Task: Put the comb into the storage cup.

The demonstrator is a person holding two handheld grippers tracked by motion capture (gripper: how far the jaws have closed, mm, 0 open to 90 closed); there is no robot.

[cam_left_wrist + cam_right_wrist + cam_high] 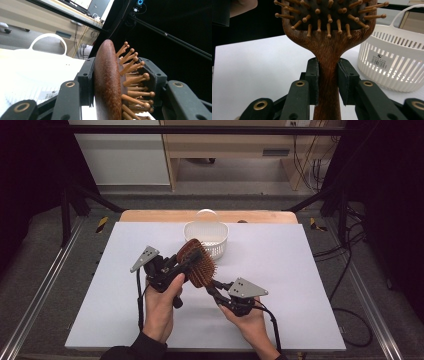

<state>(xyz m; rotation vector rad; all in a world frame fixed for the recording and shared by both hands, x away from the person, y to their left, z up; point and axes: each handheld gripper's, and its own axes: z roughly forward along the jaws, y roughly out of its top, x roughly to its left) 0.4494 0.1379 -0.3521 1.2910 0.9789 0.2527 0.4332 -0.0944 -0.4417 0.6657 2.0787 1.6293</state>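
You are holding a wooden brush [196, 262] in the air between both grippers, above the middle of the table [300, 270] and just in front of the white basket [212, 240], which is standing near the far edge. Your right gripper [214, 287] is clamping the handle: in the right gripper view its jaws are pressing on either side of the narrow wooden neck just below the head, with the pins [329, 22] facing the camera and the basket [397, 65] sitting off to the right behind. Your left gripper [186, 261] is reaching in from the left and taking the head of the brush [107, 80] across its thickness: in the left gripper view one jaw is lying against the smooth rounded back, and the other is standing on the pin side, among the round-tipped pins [136, 80]; you cannot tell whether that pad is pressing on them. The jaws there are standing about half wide. The head is tilting up and away from you, toward the basket, whose handle [48, 40] is arching at the left of that view. Your hands are gripping both tools from the near edge of the table.
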